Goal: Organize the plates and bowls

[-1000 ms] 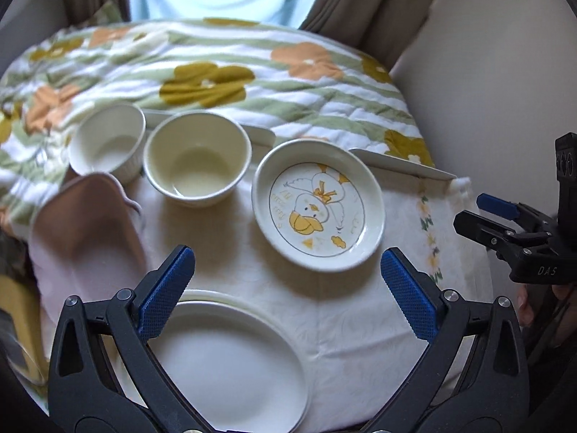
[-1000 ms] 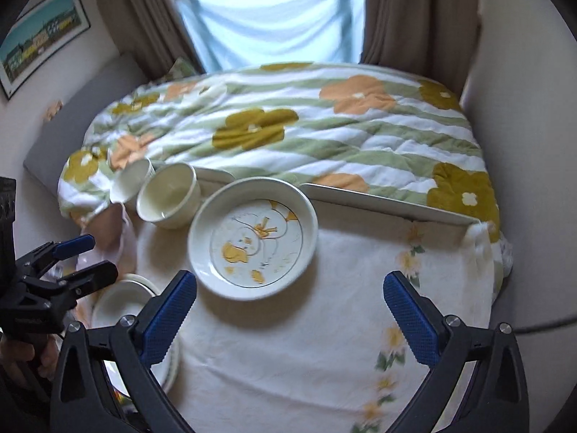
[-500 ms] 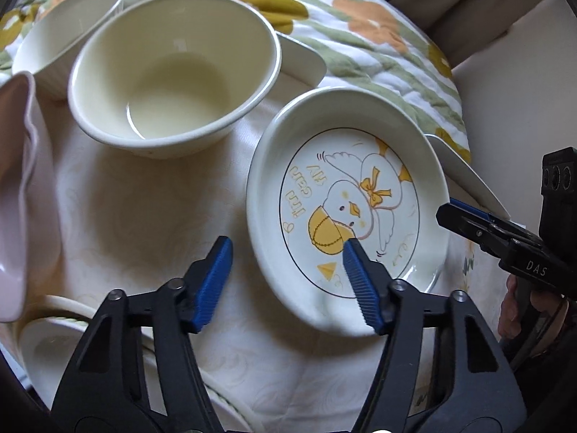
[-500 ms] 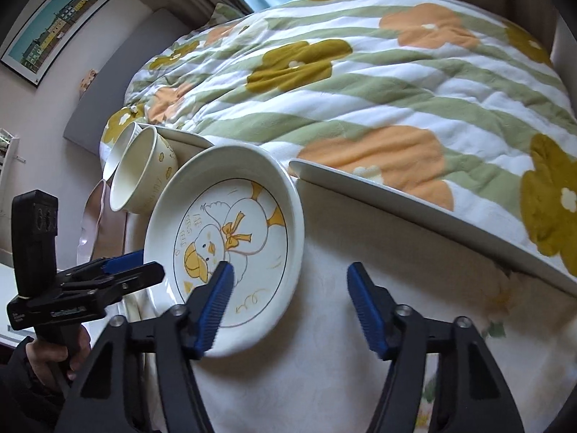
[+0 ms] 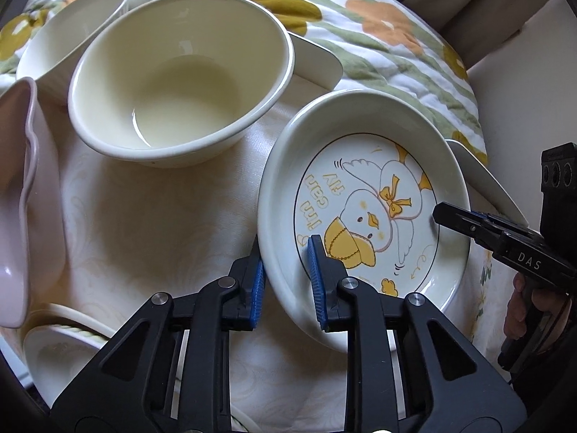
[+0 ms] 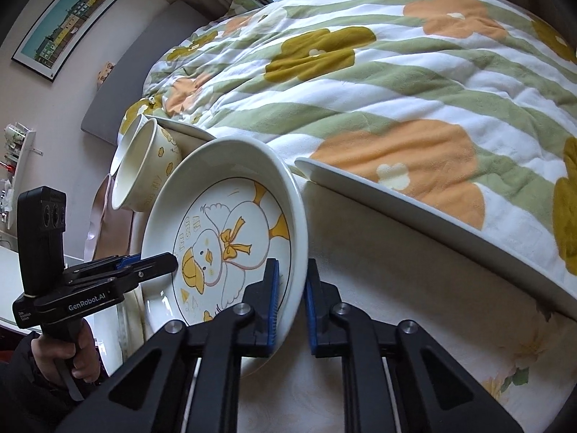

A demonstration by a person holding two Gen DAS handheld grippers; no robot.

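We had the duck plate [image 5: 364,216] clamped at opposite rims: left gripper [image 5: 285,270] closing, right gripper [image 6: 290,288] clenched.

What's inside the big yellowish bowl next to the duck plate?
Nothing: the bowl looks empty, only its shiny cream bottom shows. Its near inner wall is hidden by its own rim. The duck plate beside it has just its picture inside.
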